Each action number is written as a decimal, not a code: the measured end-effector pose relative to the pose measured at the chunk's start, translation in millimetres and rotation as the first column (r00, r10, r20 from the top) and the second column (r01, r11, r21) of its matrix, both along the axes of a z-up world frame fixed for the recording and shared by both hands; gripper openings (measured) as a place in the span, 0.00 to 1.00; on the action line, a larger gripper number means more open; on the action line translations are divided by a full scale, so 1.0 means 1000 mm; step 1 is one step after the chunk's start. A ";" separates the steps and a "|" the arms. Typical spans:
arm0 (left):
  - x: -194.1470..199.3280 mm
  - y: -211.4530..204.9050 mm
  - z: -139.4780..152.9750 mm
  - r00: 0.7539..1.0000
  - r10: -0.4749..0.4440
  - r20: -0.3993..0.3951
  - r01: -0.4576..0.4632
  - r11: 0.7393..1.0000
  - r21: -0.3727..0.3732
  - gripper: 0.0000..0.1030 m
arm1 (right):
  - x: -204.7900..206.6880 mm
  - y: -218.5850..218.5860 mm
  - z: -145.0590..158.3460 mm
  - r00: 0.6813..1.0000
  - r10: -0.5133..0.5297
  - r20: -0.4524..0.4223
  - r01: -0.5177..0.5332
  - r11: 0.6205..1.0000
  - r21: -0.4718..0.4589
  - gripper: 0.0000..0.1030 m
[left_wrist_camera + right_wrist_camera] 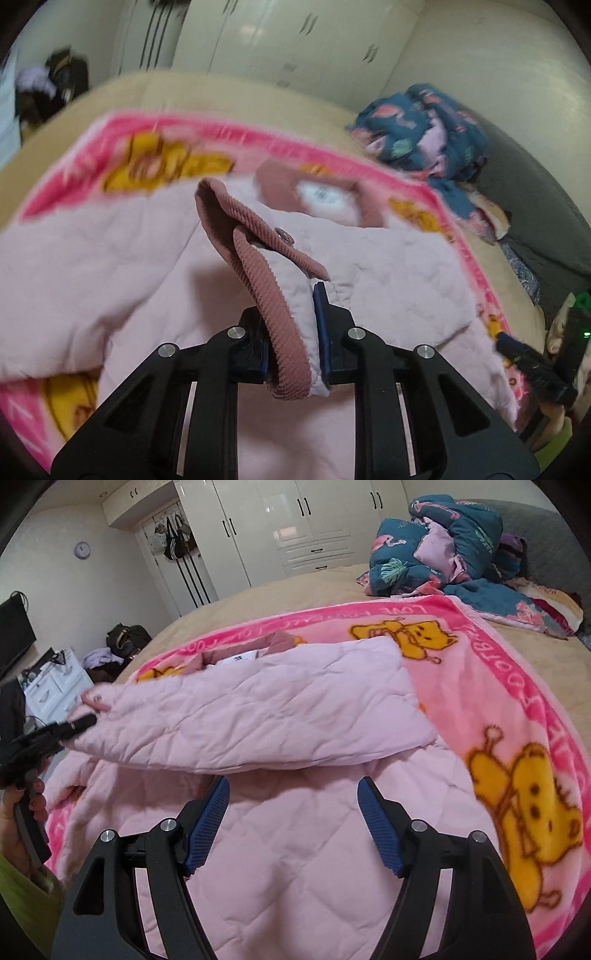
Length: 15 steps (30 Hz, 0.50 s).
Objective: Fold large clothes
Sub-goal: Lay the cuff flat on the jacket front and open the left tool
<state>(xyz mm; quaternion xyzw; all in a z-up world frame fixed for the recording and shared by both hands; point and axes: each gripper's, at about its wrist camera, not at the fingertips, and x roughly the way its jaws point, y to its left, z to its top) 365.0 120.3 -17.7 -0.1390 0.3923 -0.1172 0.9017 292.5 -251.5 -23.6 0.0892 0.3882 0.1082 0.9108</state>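
The left gripper (293, 332) was clamped on the ribbed cuff (273, 314) of the pink quilted jacket (295, 867), which lay mid-frame on the pink blanket (517, 701). The right gripper (293, 823) stood released, empty. Recommended: carry the sleeve (258, 716) flat across the body, keeping tension.

My pale pink quilted jacket (295, 849) is lying spread open on the bed, atop a pink blanket. Its sleeve (258, 716) is being lifted and folded across the body. The ribbed dusty-pink cuff (273, 317) is standing upright, and the matching collar (280, 638) is lying at the far end.
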 end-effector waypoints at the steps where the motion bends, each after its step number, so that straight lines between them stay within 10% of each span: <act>1: 0.006 0.003 -0.015 0.999 0.016 -0.044 -0.016 1.000 0.015 0.11 | 0.002 -0.001 0.000 1.000 -0.003 0.002 0.003 1.000 0.000 0.69; 15: 0.010 0.015 -0.048 0.989 0.044 -0.144 -0.037 0.998 0.053 0.14 | 0.071 0.020 0.004 1.000 0.012 0.003 -0.012 0.990 -0.139 0.71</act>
